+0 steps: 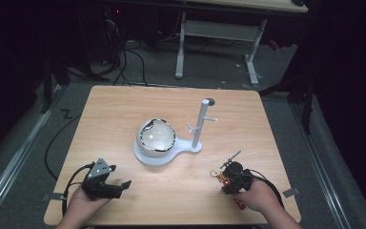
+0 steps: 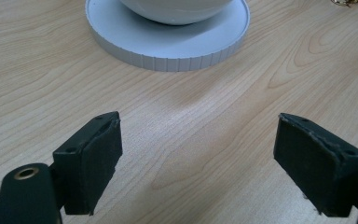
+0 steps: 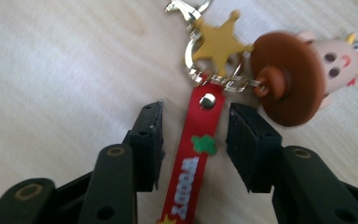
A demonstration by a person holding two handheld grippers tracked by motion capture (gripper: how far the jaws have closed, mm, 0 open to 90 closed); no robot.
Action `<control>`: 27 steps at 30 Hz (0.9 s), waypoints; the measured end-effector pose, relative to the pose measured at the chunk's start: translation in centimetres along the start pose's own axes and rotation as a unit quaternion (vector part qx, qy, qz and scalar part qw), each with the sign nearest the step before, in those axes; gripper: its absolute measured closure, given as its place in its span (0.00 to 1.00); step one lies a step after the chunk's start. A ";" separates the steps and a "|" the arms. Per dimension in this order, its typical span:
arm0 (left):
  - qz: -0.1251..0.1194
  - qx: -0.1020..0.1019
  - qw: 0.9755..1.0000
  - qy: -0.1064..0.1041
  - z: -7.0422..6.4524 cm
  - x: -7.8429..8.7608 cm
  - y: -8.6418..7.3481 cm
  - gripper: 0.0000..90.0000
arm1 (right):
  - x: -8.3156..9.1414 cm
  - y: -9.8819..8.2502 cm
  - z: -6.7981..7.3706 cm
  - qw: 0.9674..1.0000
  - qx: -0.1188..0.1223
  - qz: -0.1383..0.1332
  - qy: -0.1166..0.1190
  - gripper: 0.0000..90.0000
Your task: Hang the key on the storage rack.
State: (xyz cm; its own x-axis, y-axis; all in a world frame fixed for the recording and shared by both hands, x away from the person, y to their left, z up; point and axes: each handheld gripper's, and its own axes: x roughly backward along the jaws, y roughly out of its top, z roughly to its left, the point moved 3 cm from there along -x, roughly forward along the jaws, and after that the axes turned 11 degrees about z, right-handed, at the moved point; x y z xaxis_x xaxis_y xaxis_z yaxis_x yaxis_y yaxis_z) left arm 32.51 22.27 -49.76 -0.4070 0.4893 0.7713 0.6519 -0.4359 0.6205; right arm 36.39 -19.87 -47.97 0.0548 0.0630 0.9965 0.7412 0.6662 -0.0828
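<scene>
Straddling the red keychain strap (image 3: 193,154) at lower centre, the right gripper (image 3: 193,140) stands part-open, pads not touching it, lined up to pinch it; left gripper (image 2: 198,154) idles wide open, empty.

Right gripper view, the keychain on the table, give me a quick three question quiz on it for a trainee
1. True or false: in the right gripper view, the pads of the right gripper press on the red strap.
2. Which charm hangs on the key ring beside the figure with the brown hat? A) a yellow star B) a blue heart C) a silver bell
3. In the high view, what sits on the round base of the white stand?

Key:
1. False. The strap lies between the jaws with a gap on each side.
2. A
3. A white bowl.
</scene>
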 end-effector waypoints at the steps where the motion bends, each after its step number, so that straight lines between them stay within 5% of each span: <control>1: 0.000 0.000 1.000 0.000 0.0 0.0 0.0 0.18 | 0.0 0.3 -0.3 1.000 -0.012 0.004 0.007 0.63; 6: -0.001 -0.002 1.000 0.001 0.1 0.1 0.1 0.18 | 0.1 0.8 -0.7 0.999 -0.019 0.028 0.007 0.80; 16: -0.002 -0.002 1.000 0.000 0.1 0.2 0.0 0.18 | 0.6 0.3 -0.2 0.999 0.012 0.038 -0.003 0.83; 27: 0.001 -0.002 1.000 0.001 0.1 0.0 0.0 0.18 | 5.7 -0.3 -1.6 0.999 0.013 0.009 -0.046 0.83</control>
State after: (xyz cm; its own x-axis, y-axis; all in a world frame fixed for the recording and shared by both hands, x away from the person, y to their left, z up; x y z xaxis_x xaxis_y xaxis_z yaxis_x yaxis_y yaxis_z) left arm 32.54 22.32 -49.73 -0.4070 0.4876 0.7724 0.6504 -0.4390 0.6199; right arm 37.58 -20.86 -42.24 0.0065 0.1424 0.9898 0.7223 0.6839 -0.1031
